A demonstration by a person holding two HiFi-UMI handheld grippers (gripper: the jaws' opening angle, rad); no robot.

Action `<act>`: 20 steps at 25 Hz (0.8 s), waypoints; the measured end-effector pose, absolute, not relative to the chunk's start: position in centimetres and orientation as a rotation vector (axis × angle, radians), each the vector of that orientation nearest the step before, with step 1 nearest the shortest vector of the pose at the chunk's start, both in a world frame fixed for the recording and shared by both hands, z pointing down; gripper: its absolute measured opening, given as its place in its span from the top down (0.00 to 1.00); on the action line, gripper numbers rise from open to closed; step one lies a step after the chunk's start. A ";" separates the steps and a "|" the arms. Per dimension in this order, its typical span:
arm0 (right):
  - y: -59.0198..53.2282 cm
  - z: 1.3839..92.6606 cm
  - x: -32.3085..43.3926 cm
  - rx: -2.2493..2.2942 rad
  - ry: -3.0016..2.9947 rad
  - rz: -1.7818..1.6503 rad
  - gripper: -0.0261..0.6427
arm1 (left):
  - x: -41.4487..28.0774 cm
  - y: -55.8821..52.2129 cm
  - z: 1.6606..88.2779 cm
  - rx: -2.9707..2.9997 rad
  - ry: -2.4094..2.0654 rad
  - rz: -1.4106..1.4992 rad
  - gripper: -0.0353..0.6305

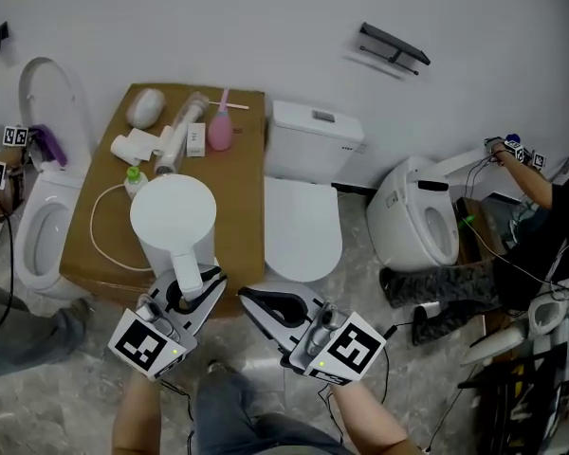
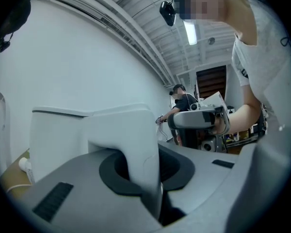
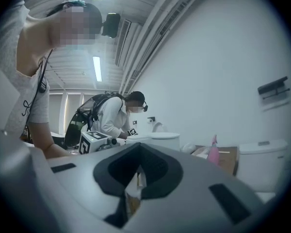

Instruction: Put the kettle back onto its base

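The kettle (image 1: 174, 218) is at the lower left of the head view, over the front edge of the brown table (image 1: 242, 159). Its handle (image 1: 187, 271) is clamped in the left gripper (image 1: 188, 294). No base shows beneath it, so it could land off-centre and tip, or trap the white cord (image 1: 95, 226) looping at its left. Both grippers point level. The right gripper (image 1: 253, 300), at lower centre, has its jaws together on nothing.
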State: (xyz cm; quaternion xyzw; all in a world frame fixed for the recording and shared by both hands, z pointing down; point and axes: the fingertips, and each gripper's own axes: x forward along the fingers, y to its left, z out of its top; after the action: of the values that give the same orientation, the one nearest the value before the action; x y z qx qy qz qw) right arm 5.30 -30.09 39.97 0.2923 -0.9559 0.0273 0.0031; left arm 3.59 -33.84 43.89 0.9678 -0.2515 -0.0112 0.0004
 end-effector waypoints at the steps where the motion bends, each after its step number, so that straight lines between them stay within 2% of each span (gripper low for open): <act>1: -30.1 40.4 5.4 0.920 -2.996 0.088 0.95 | 3.7 -34.0 44.3 3.041 -0.785 -0.046 0.87; 20: -28.9 45.0 6.1 0.919 -2.982 0.143 0.95 | 5.0 -33.9 49.0 3.042 -0.765 -0.013 0.87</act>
State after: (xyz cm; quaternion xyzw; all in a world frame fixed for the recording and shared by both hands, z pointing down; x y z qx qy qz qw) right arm 6.12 -28.93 45.00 0.2942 -0.9546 0.0457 0.0090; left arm 5.00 -33.91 49.03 0.9698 -0.2439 -0.0040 0.0025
